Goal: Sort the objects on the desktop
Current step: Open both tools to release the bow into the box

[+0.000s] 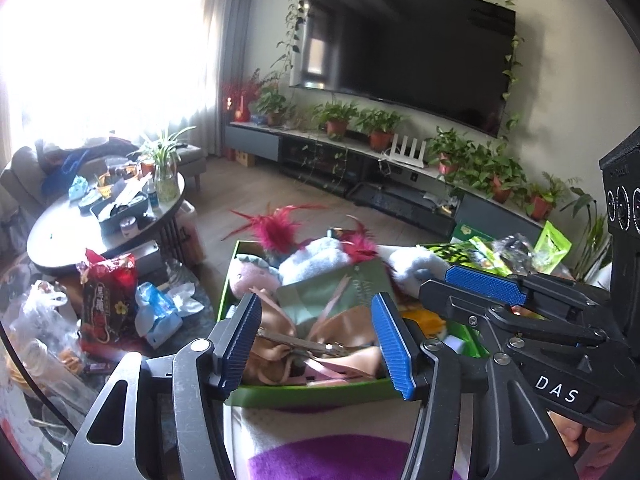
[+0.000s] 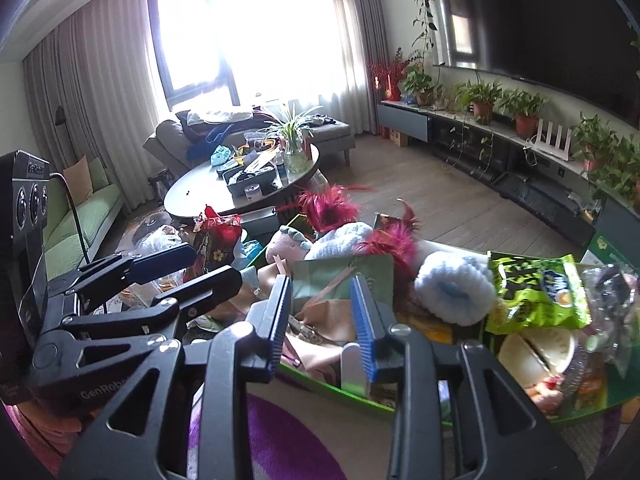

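Note:
A green box point(image 1: 304, 394) point(image 2: 340, 394) holds soft toys, a pink plush point(image 1: 250, 278), pale blue plush point(image 1: 316, 262) point(image 2: 454, 288), red feathers point(image 1: 280, 230) point(image 2: 328, 206), a green card point(image 1: 336, 288) and a tan pouch with a metal clasp point(image 1: 304, 346). My left gripper point(image 1: 316, 340) is open and empty just above the box's near edge. My right gripper point(image 2: 322, 318) is open and empty over the same box, and it also shows in the left wrist view point(image 1: 484, 286). A second green box point(image 2: 600, 404) to the right holds green snack packets point(image 2: 540, 292).
A red snack bag point(image 1: 106, 300) and blue tissue pack point(image 1: 156, 312) lie on the cluttered glass table at left. A round dark coffee table point(image 1: 72, 236) point(image 2: 200, 196) with a tray and a plant stands behind. A purple-patterned cloth point(image 1: 320, 452) lies under the boxes.

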`<action>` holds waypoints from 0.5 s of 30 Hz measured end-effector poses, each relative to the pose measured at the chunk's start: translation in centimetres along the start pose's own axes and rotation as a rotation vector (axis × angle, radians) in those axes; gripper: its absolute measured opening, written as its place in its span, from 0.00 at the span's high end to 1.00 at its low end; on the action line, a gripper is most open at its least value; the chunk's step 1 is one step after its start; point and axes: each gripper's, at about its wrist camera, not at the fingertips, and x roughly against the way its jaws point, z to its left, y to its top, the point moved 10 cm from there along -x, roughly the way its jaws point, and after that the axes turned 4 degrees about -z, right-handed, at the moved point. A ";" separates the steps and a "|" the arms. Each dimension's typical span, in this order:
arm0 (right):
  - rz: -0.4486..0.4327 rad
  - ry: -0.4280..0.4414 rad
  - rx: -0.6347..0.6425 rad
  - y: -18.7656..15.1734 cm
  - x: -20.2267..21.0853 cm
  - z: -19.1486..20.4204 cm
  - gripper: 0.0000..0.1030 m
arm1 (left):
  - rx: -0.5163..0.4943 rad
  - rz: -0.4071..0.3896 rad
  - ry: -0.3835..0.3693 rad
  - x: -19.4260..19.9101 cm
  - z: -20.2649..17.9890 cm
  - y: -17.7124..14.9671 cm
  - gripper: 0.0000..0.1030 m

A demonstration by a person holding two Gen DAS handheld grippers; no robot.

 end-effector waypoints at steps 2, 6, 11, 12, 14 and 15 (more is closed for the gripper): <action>-0.004 0.000 0.001 -0.2 0.9 0.0 0.69 | -0.011 -0.004 0.000 0.7 -0.6 0.0 0.43; -0.018 0.003 -0.004 -0.4 2.7 -0.1 0.65 | -0.019 -0.021 0.005 2.2 -1.7 0.2 0.43; -0.038 0.007 0.005 -0.6 5.0 -0.1 0.63 | -0.020 -0.030 -0.001 3.7 -3.0 0.0 0.43; -0.043 0.007 0.007 -0.6 5.5 -0.1 0.63 | -0.022 -0.031 -0.001 4.0 -3.4 -0.1 0.43; -0.048 0.007 0.011 -0.7 6.3 -0.1 0.63 | -0.023 -0.030 -0.005 4.3 -3.8 -0.3 0.43; -0.052 0.006 0.016 -0.7 6.9 -0.1 0.63 | -0.023 -0.030 -0.009 4.6 -4.0 -0.4 0.43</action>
